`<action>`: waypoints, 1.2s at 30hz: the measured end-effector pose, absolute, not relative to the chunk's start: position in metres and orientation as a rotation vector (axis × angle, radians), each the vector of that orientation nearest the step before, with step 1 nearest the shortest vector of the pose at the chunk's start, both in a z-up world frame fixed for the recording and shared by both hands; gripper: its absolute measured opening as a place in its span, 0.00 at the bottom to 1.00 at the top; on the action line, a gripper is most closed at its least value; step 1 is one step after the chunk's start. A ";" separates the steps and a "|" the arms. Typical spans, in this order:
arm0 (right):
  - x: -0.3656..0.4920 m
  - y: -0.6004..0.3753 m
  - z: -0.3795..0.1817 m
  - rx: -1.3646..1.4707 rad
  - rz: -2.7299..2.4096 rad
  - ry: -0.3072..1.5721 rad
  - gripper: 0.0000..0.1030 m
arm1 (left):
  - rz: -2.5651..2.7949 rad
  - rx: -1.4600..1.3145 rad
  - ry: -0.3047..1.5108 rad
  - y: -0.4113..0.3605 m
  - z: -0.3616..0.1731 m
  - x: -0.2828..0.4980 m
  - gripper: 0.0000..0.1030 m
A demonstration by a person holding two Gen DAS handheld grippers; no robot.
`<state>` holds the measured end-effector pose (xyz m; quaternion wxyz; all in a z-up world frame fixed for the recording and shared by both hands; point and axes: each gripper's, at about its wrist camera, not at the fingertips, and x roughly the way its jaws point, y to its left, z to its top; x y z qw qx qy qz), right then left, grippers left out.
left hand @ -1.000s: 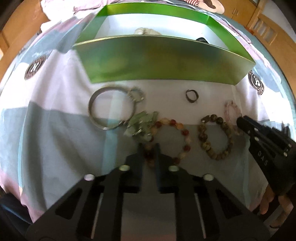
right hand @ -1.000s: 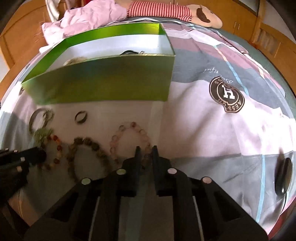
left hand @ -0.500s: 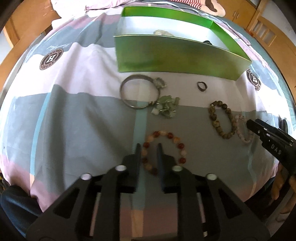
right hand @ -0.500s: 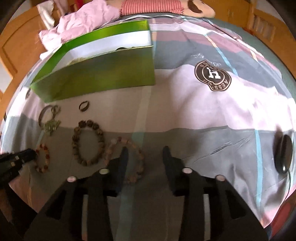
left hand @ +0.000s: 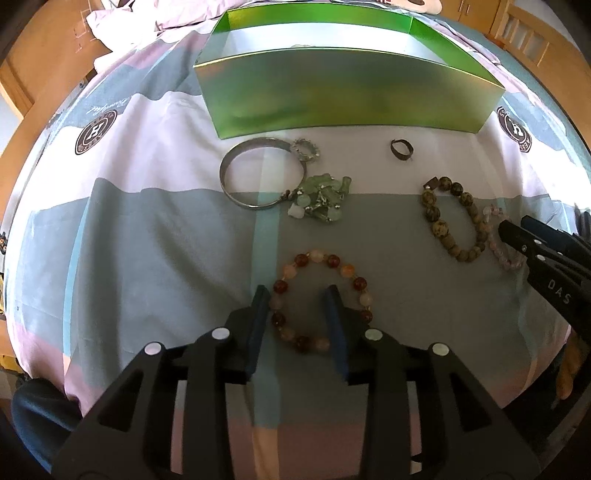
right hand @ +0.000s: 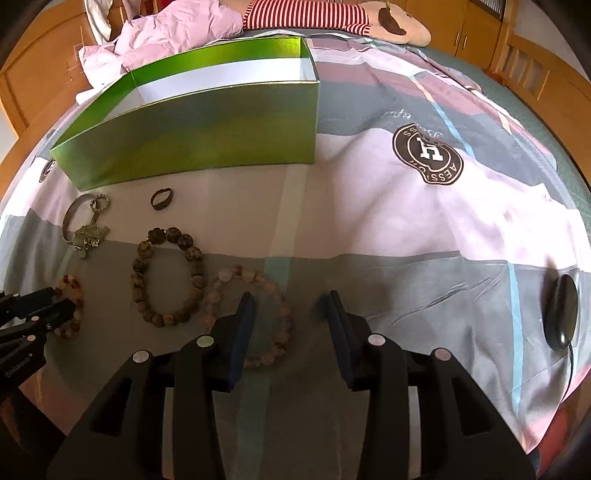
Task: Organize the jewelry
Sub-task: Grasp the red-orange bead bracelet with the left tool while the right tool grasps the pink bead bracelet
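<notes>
On the bedsheet lie a red-and-amber bead bracelet (left hand: 321,299), a brown bead bracelet (left hand: 452,218), a pale pink bead bracelet (right hand: 255,317), a silver bangle (left hand: 258,173), a green stone cluster (left hand: 321,199) and a dark ring (left hand: 400,149). A green box (left hand: 347,96) stands behind them. My left gripper (left hand: 297,291) is open, its fingers astride the left side of the red-and-amber bracelet. My right gripper (right hand: 288,299) is open, with the right side of the pink bracelet between its fingers; it also shows in the left wrist view (left hand: 532,251).
A black oval device (right hand: 561,312) with a cable lies on the sheet at the right. Crumpled pink cloth (right hand: 173,33) and a striped plush toy (right hand: 332,14) lie behind the box. Wooden bed rails border the sheet.
Both grippers opened; one second ago both were shut. The red-and-amber bracelet was dragged toward me away from the green cluster. Both grippers then came lower over their bracelets.
</notes>
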<state>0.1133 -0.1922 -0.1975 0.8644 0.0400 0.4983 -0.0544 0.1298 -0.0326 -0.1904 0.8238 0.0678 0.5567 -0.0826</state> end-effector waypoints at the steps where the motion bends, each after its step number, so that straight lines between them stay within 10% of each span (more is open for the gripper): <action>1: 0.113 -0.192 -0.198 0.081 -0.115 1.044 0.39 | -0.176 0.140 1.183 -0.031 -0.190 0.130 0.32; 26: 0.112 -0.190 -0.201 0.039 -0.112 1.034 0.44 | -0.180 0.124 1.161 -0.028 -0.193 0.127 0.47; 30: 0.112 -0.190 -0.201 0.032 -0.111 1.025 0.44 | -0.168 0.139 1.164 -0.030 -0.196 0.126 0.76; 36: 0.113 -0.189 -0.201 0.019 -0.114 1.023 0.44 | -0.169 0.121 1.158 -0.026 -0.199 0.125 0.78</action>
